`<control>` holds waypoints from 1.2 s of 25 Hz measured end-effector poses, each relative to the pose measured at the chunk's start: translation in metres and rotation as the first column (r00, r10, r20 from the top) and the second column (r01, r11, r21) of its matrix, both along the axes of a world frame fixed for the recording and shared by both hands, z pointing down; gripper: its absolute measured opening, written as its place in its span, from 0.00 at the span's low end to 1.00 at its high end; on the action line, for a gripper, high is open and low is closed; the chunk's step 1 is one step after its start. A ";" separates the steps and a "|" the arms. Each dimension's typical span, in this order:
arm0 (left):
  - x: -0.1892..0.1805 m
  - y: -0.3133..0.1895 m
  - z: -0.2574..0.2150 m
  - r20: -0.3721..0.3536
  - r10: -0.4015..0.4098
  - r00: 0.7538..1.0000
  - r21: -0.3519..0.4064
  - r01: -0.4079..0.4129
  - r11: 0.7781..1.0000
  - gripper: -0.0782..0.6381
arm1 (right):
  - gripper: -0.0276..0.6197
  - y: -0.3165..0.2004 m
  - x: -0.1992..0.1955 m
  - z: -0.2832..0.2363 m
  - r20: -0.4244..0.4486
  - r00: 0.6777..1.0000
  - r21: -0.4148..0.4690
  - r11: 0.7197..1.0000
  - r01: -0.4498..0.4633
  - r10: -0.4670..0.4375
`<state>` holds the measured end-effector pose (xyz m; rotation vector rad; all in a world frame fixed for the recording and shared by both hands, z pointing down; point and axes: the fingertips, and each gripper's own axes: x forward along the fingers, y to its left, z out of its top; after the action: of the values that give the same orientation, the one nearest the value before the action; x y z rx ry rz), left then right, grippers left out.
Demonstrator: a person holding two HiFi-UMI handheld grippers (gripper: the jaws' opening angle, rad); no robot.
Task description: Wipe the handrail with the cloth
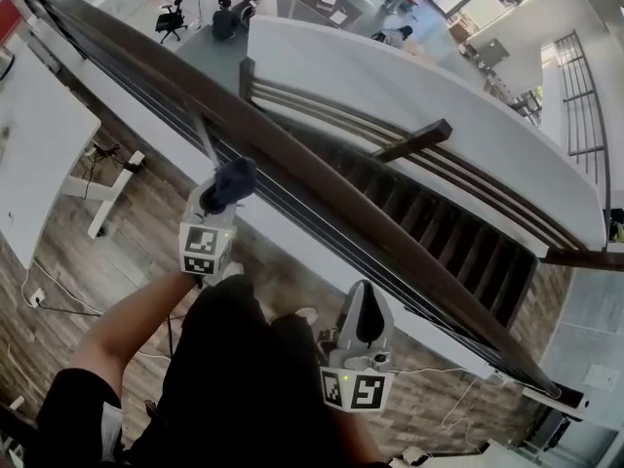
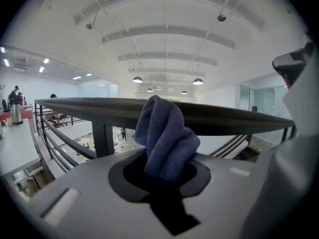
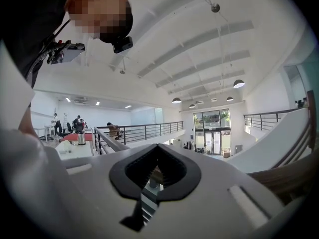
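1. While the left gripper (image 1: pixel 222 197) is held up by the rail, its jaws are pinched tight on a dark blue cloth (image 1: pixel 235 179).
2. Seen from the left gripper view, the cloth (image 2: pixel 167 133) sticks up out of the left gripper (image 2: pixel 164 176) in a soft, folded lump.
3. The top of the cloth sits right at the near edge of the handrail (image 1: pixel 302 178). I cannot tell if it touches the wood.
4. The right gripper (image 1: pixel 362 305) is lower down and nearer to the person, a little way back from the handrail.
5. In the right gripper view, the right gripper (image 3: pixel 158 156) has its jaw tips pressed together. Nothing is between them.
6. Each gripper has a cube with black and white squares, one on the left (image 1: pixel 205 250) and one on the right (image 1: pixel 354 390).
7. A bare arm (image 1: pixel 127 330) reaches out to the left gripper.
8. The handrail (image 2: pixel 239 121) is dark brown and long. In the head view it runs from the top left down to the bottom right, with thin bars (image 1: pixel 146 100) under it.
9. Past the handrail, stairs (image 1: pixel 439 227) go down.
10. On the near side is a wood floor (image 1: pixel 127 252), and a white table (image 1: pixel 29 144) stands at the left.
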<state>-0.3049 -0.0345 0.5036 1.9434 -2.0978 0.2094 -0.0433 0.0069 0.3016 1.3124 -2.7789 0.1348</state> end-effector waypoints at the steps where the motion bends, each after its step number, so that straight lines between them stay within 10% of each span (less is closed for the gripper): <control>1: -0.003 -0.003 0.005 -0.005 0.005 1.000 -0.009 -0.005 1.000 0.21 | 0.05 0.001 -0.003 0.001 -0.008 1.000 0.000 1.000 -0.004 0.004; 13: -0.039 -0.063 0.062 -0.048 0.004 0.999 -0.058 -0.007 0.998 0.21 | 0.05 0.001 0.007 0.009 -0.078 0.986 -0.007 0.989 -0.150 0.149; 26: -0.120 -0.090 0.074 0.114 -0.049 0.992 -0.082 0.059 0.995 0.21 | 0.05 0.000 0.007 0.014 -0.070 0.977 -0.074 0.975 -0.208 0.203; 30: -0.117 -0.090 0.087 0.067 -0.045 0.997 -0.103 0.052 0.993 0.21 | 0.05 0.001 0.002 0.013 -0.066 0.978 -0.081 0.976 -0.204 0.199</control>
<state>-0.4223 -0.1247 0.5903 1.8465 -2.1266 0.3698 -0.0417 0.0077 0.3149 1.5475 -2.5562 0.2226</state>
